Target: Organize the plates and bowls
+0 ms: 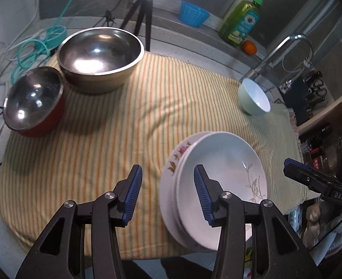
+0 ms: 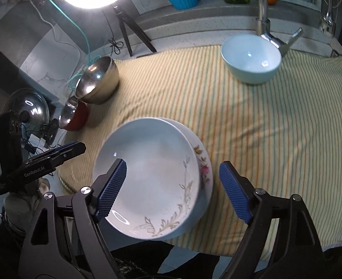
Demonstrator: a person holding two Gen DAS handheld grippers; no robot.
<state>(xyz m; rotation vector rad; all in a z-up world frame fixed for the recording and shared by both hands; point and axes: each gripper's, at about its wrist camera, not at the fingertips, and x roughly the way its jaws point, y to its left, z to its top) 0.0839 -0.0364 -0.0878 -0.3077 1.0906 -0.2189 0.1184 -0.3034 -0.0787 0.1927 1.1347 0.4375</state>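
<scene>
In the left wrist view, the plates point(image 1: 217, 186) sit stacked at the near right of the striped cloth point(image 1: 101, 151) that covers the worktop, a plain white one on top and a flowered rim showing under it at the left. That part of the tidying looks done. The bowls are still scattered: a big steel bowl point(image 1: 101, 58) at the far left, a red bowl point(image 1: 33, 102) just beside it on the left, and a pale bowl point(image 1: 254, 97) well apart at the far right by the tap point(image 1: 284, 53). The left tool point(image 1: 168, 181) stands partly open with nothing between its pads; its right finger crosses the stack's left edge in the picture, the left one is over bare cloth, and it seems to hang above the stack. In the right wrist view, the same stack point(image 2: 154, 176) lies near and a little left of centre. The right tool point(image 2: 173, 174) is spread wide and empty, its fingers to either side of the stack's near half, apparently clear of the rim. The pale bowl point(image 2: 252, 60) stands far right, the steel bowl point(image 2: 98, 81) and red bowl point(image 2: 74, 116) far left, touching or nearly so. Gathering the bowls appears to be what is left.
</scene>
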